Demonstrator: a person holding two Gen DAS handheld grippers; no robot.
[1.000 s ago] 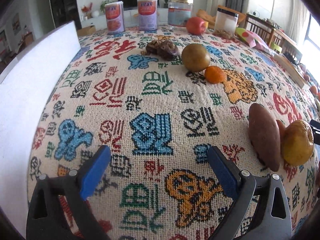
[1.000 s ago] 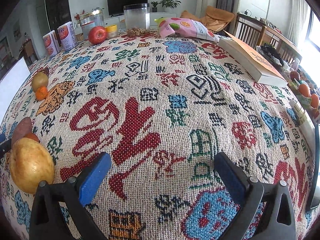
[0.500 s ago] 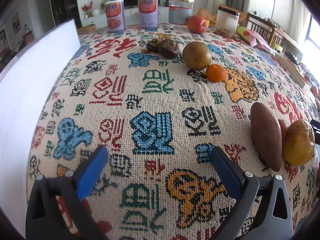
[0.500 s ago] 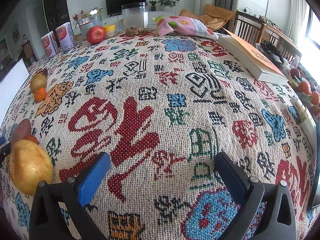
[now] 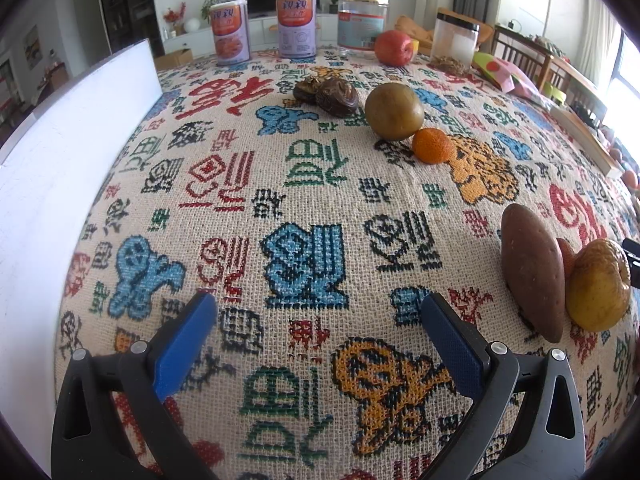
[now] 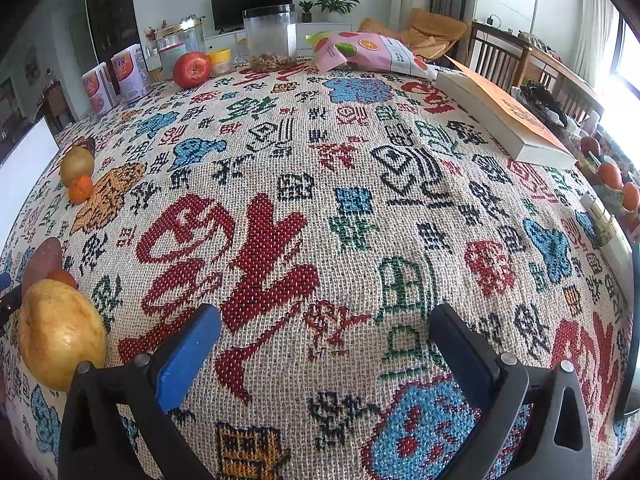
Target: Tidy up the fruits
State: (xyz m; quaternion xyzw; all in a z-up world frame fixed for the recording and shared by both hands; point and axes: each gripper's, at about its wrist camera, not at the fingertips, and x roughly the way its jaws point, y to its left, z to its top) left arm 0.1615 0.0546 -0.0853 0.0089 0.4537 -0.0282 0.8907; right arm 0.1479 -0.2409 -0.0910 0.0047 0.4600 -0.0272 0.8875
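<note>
So both grippers are hovering low over the table with nothing in them. The left gripper (image 5: 318,312) has its blue pads spread wide, just bare patterned tablecloth (image 5: 304,184) between them. Same deal with the right gripper (image 6: 325,320): wide apart, only cloth in the gap.

Room-wise, the left one has a big open stretch of cloth straight ahead. Off to its right sit a brown sweet potato (image 5: 532,272) and a yellow pear (image 5: 598,284), with something small and reddish wedged between them, can't tell what. Farther out, a round greenish-brown fruit (image 5: 394,111) touches a small orange (image 5: 433,145), and a couple of dark wrinkled things (image 5: 328,94) lie just behind. A white board (image 5: 60,168) runs along the left edge, so that side is boxed in.

The right gripper has loads of free cloth in front too. The pear is just beside its left finger, near the table edge.

At the far end there's a red apple (image 6: 191,69), two cans (image 5: 264,26), a clear jar (image 6: 270,36) and a snack bag (image 6: 368,52); a book (image 6: 504,114) lies along the right edge. Behind that: a TV, a plant, wooden chairs.
</note>
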